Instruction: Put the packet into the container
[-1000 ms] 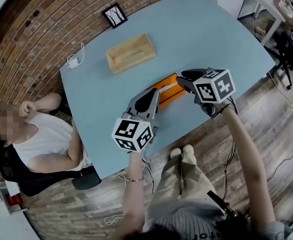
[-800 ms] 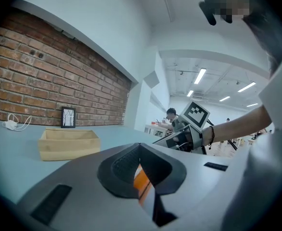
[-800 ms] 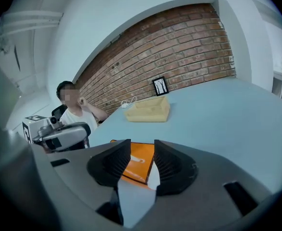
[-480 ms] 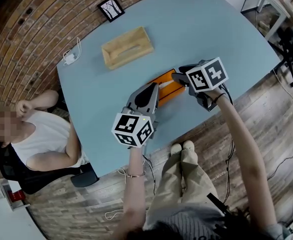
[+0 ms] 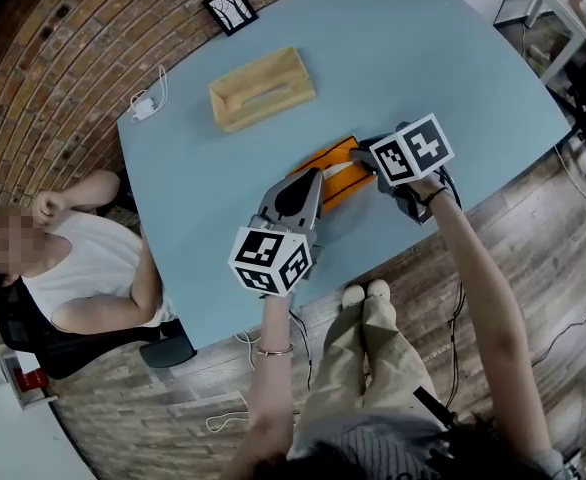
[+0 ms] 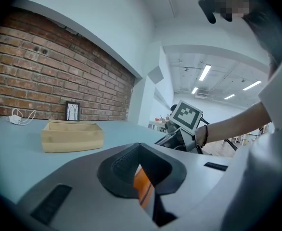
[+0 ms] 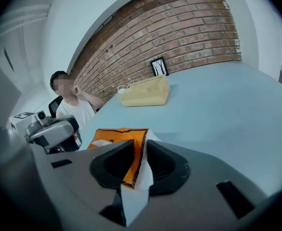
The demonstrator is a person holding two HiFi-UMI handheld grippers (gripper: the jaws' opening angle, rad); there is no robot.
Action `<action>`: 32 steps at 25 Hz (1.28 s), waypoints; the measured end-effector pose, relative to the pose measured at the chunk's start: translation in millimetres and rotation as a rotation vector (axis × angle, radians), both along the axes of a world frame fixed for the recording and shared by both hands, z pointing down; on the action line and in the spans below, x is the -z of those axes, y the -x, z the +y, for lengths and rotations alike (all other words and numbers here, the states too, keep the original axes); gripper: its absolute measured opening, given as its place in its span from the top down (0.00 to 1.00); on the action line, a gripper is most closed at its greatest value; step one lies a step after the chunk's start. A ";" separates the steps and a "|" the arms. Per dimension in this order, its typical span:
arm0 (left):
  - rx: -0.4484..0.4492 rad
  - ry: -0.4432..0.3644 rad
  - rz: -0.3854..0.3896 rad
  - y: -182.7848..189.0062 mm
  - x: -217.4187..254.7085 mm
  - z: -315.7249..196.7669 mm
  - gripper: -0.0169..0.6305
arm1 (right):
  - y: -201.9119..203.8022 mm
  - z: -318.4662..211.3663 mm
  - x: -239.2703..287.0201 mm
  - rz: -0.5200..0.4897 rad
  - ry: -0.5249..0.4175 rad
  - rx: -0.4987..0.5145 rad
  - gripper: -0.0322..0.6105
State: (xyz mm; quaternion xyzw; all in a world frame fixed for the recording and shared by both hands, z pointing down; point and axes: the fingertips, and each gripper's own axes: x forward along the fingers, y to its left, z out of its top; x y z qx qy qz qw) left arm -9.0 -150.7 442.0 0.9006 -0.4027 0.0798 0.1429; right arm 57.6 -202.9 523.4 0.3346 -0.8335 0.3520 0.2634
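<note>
The packet [image 5: 335, 171], near the bench's [image 5: 423, 58] front edge, is pinched at one end by the left gripper [image 5: 308, 178], the right gripper's [image 5: 363, 154] jaws closing on the other end, with open bench stretching to the container [image 5: 263, 112].

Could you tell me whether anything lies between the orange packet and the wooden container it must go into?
Nothing visible does: only bare table lies between the packet and the container.
</note>
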 end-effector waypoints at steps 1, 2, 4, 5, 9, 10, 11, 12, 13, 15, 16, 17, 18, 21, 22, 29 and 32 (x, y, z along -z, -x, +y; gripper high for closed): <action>0.002 0.001 -0.001 0.3 -0.8 0.3 0.96 | 0.7 -0.5 0.1 0.000 -0.004 -0.002 0.82; 0.004 0.001 -0.002 0.7 -1.3 0.3 0.96 | 1.2 -0.9 0.2 -0.004 -0.006 -0.005 0.84; 0.009 0.000 -0.003 2.7 -1.2 -0.6 0.96 | 1.8 -1.4 0.8 -0.011 -0.008 -0.008 0.86; 0.013 -0.001 -0.003 4.3 -0.7 -1.5 0.96 | 2.2 -1.5 1.6 -0.014 -0.009 -0.008 0.86; 0.030 -0.005 -0.002 11.1 0.8 -3.8 0.96 | 3.0 -0.9 5.8 -0.040 -0.015 -0.025 0.88; 0.034 -0.006 -0.001 12.2 1.1 -4.0 0.96 | 2.5 -0.7 7.4 -0.050 -0.018 -0.035 0.88; 0.037 -0.007 0.000 13.1 1.5 -4.0 0.96 | 1.7 -0.6 9.4 -0.061 -0.020 -0.047 0.88; 0.040 -0.008 0.000 13.6 2.2 -3.8 0.96 | 0.4 -0.6 11.9 -0.072 -0.022 -0.061 0.88; 0.043 -0.009 -0.001 14.1 3.1 -3.5 0.96 | -1.1 -0.8 14.8 -0.083 -0.025 -0.076 0.88; 0.050 -0.013 -0.001 15.8 5.3 -3.0 0.96 | -3.9 -1.9 21.8 -0.101 -0.034 -0.103 0.88; 0.055 -0.014 0.001 17.4 6.6 -3.1 0.96 | -4.6 -2.7 25.8 -0.106 -0.041 -0.113 0.88; 0.060 -0.017 0.003 19.2 8.1 -3.3 0.96 | -4.9 -3.5 30.0 -0.109 -0.050 -0.120 0.88; 0.065 -0.020 0.003 21.0 10.0 -3.4 0.96 | -5.1 -4.1 34.3 -0.110 -0.058 -0.126 0.88; 0.080 -0.036 0.005 25.4 18.5 -2.4 0.96 | -7.4 -3.8 47.3 -0.122 -0.077 -0.149 0.88; 0.087 -0.042 0.006 26.5 21.8 -1.9 0.96 | -8.7 -3.1 51.8 -0.134 -0.080 -0.158 0.88; 0.141 -0.089 0.007 38.2 45.6 1.6 0.96 | -10.5 -1.0 81.6 -0.165 -0.123 -0.141 0.88; 0.164 -0.111 -0.005 46.7 55.9 5.9 0.96 | -4.5 1.8 92.5 -0.175 -0.139 -0.101 0.88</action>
